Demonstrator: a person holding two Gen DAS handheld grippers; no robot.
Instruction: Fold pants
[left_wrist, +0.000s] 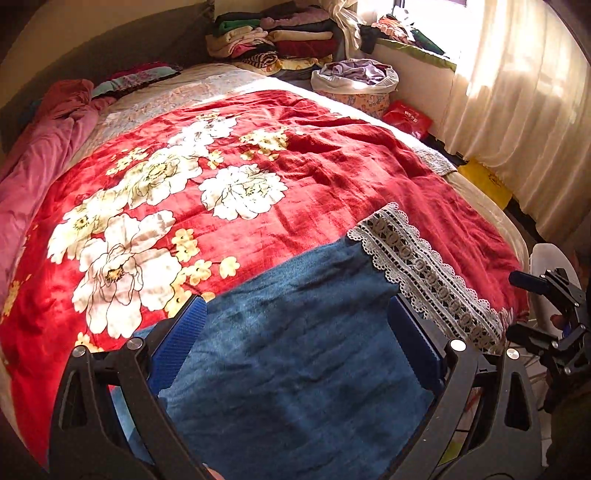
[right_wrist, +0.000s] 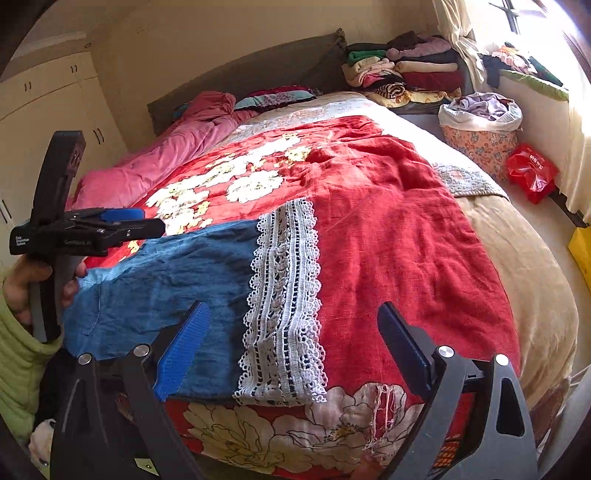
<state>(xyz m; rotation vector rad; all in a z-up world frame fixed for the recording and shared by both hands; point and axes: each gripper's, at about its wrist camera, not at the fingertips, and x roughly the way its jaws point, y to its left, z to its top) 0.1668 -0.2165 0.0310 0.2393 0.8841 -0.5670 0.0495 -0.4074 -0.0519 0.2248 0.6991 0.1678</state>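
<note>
Right wrist view: the left gripper (right_wrist: 146, 221) bears small white lettering too blurred to read, and whether its jaws grip the blue denim pants (right_wrist: 166, 280) there cannot be told. The right gripper (right_wrist: 291, 350) stands wide, empty, straddling the crocheted lace hem (right_wrist: 284, 295) on the red floral blanket (right_wrist: 388, 240). Bare blanket lies beyond the right jaw.

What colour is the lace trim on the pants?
White lace trim on blue pants; clearest in the right wrist view.

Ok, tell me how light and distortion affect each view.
Left wrist view: sun blows out the curtain, stripes the red floral blanket; the blue pants lie in shade. Right wrist view: window overexposed; fisheye bows the bed edge.
</note>
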